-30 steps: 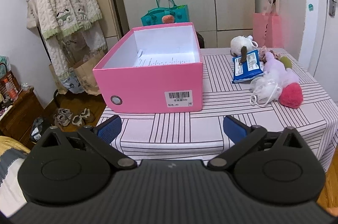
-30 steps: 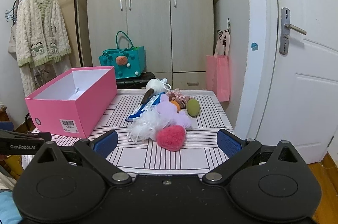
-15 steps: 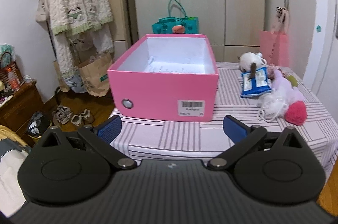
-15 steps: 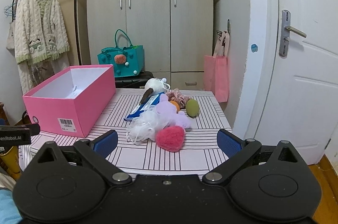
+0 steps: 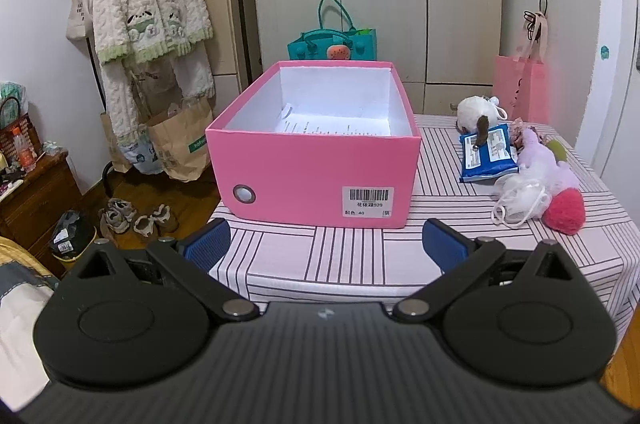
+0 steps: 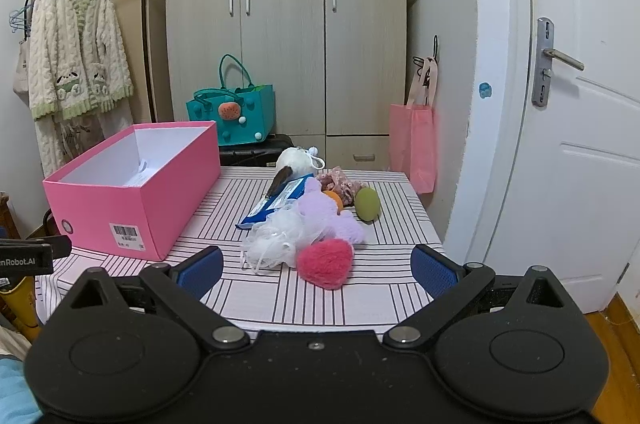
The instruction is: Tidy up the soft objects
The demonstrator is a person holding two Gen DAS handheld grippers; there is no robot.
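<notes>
The tabletop (image 6: pixel 320 300), under a white cloth ruled with dark stripes, fills the middle of both views; its near edge runs just ahead of the two grippers, and its right edge stands close to a white wall corner and door (image 6: pixel 580 143). A grey wardrobe (image 6: pixel 284 23) closes off the far side.

The pink box (image 5: pixel 316 179) sits open-topped on the left part of the tabletop, its near-left corner close to the cloth's edge, its white inside bare apart from a sheet of paper on the bottom. A clear strip of striped cloth lies between the box and the pile of soft things on the right.

That pile is bunched together, pieces touching: a lilac plush (image 6: pixel 324 216), a white mesh puff (image 6: pixel 276 240), a blue packet (image 6: pixel 280 203), a white plush with a brown ear (image 6: pixel 296 161) at the back, a red fuzzy heart (image 6: pixel 326 262) nearest the front, and a green ball (image 6: pixel 367 203) toward the right edge. Open cloth remains in front of the heart.

The left gripper (image 5: pixel 326 244) hangs before the box's front wall, jaws spread wide and holding nothing. The right gripper (image 6: pixel 316 270) faces the heart, jaws likewise wide apart, nothing between them.
</notes>
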